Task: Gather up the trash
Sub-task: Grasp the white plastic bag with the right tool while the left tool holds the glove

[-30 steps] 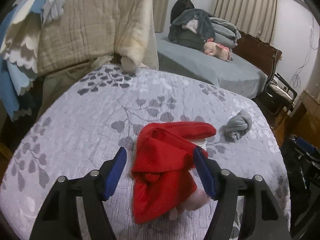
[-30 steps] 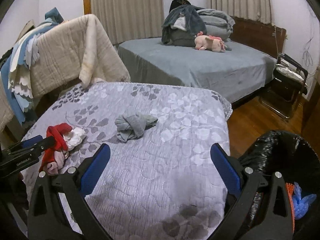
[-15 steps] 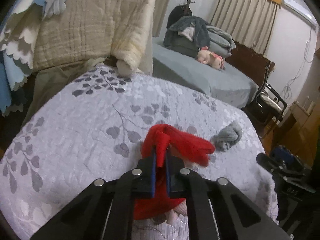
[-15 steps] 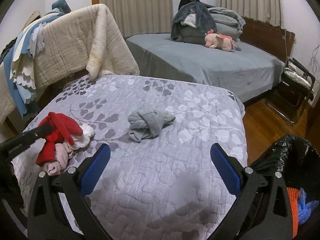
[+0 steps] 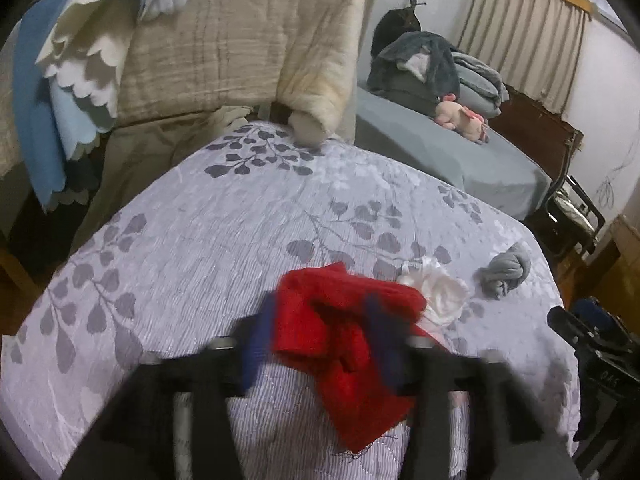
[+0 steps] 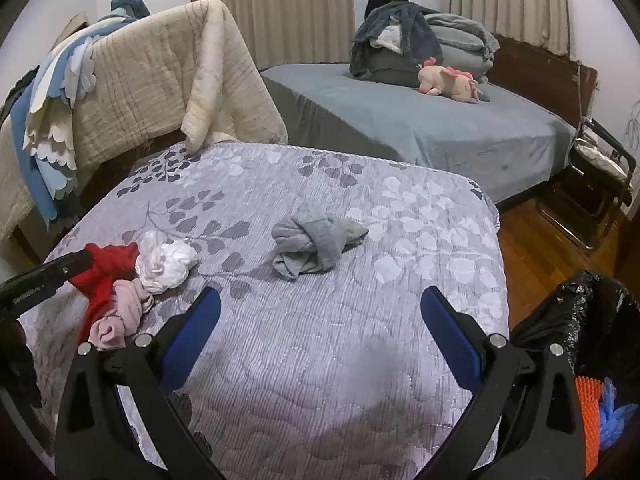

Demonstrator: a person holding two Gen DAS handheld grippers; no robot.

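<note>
Half a second ago the left gripper (image 5: 320, 340) was pinched tight on the red cloth (image 5: 344, 344); now its blurred blue fingers (image 5: 258, 340) stand apart either side of it, gripping nothing I can confirm. Right gripper (image 6: 320, 336) hangs wide open and empty over bare quilt (image 6: 320, 380). Beyond lie a white wad (image 6: 164, 266), pink cloth (image 6: 120, 316) and grey bundle (image 6: 314, 240). Black trash bag (image 6: 580, 320) sits off the quilt's right edge.
</note>
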